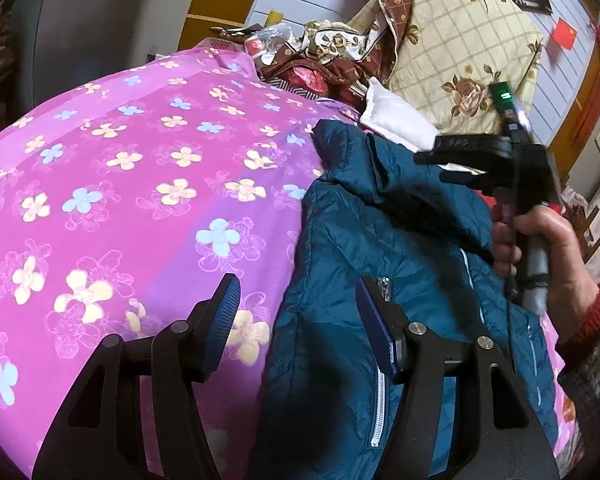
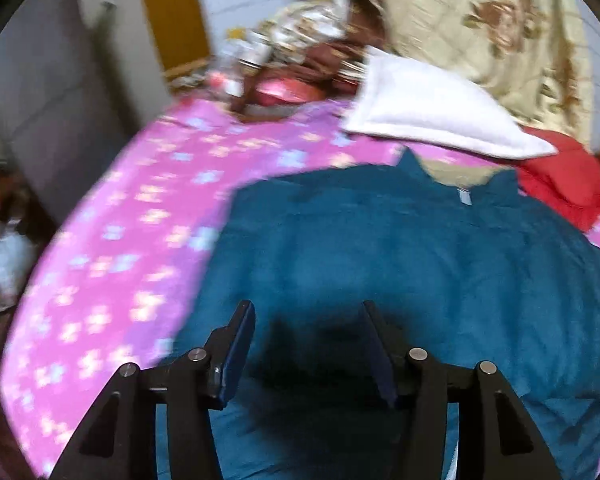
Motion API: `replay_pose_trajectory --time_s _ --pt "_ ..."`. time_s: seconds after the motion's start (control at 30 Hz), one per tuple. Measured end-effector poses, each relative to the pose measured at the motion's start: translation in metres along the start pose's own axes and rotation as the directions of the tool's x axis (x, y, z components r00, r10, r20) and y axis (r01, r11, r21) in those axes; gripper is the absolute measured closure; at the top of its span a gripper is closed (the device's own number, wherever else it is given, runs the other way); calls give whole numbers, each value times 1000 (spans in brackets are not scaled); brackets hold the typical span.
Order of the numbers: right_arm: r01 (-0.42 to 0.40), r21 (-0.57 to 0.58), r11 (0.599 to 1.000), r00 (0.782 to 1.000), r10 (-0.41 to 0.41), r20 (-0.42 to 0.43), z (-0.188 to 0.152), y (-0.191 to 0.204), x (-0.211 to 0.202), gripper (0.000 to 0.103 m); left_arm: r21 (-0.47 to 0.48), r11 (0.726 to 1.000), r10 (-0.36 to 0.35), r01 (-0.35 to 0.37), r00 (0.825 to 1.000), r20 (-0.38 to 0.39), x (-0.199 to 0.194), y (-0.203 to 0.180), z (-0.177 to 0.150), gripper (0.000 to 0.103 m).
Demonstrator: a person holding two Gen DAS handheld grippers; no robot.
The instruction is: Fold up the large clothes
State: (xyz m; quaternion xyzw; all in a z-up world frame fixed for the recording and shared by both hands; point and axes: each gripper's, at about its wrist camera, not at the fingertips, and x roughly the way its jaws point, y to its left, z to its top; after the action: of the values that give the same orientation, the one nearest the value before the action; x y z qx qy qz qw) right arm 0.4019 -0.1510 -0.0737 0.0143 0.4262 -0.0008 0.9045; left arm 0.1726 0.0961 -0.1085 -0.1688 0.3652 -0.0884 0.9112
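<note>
A teal quilted jacket (image 2: 400,256) lies spread on a bed covered by a pink flowered sheet (image 1: 140,168), filling the centre and lower right of the right wrist view, its collar toward a white pillow (image 2: 432,116) in the upper middle. A red garment (image 2: 564,188) sits at the right edge, touching or just beside the jacket's shoulder.

The left gripper (image 1: 296,320), bottom centre of its view, is released, jaws spread and holding nothing; it straddles the jacket's left edge, one finger over the sheet, the other over the fabric beside a zip. The right gripper (image 2: 308,348) is likewise released and empty, poised over the jacket's lower body. In the left view it appears at the right, carried by the right hand (image 1: 540,248).

Likely hazards, as judgements:
- The padded fabric looks slick and thick; a shallow pinch may slip, or catch only the top layer, so the fold drags unevenly.
- A jaw closing at the edge could gather the sheet along with the jacket.
- The right view is motion-blurred; a fast approach may miss the hem.
- Folding toward the collar could snag the red garment or pillow.
</note>
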Motion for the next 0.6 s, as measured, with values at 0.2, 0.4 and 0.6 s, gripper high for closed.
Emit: replay_pose_trajectory --time_s 0.2,0.4,0.6 --pt "5 25 1000 991 -2 -135 -12 4 55 56 7 1000 17 -17 1000 -20 7 1 0 43" --pt "-150 80 985 985 156 -78 -32 -11 -3 56 17 999 40 -40 999 -22 8 -1 -1 43" --pt "-191 88 978 981 193 -15 -98 -67 -100 55 37 996 78 -77 997 -21 5 0 -6 43"
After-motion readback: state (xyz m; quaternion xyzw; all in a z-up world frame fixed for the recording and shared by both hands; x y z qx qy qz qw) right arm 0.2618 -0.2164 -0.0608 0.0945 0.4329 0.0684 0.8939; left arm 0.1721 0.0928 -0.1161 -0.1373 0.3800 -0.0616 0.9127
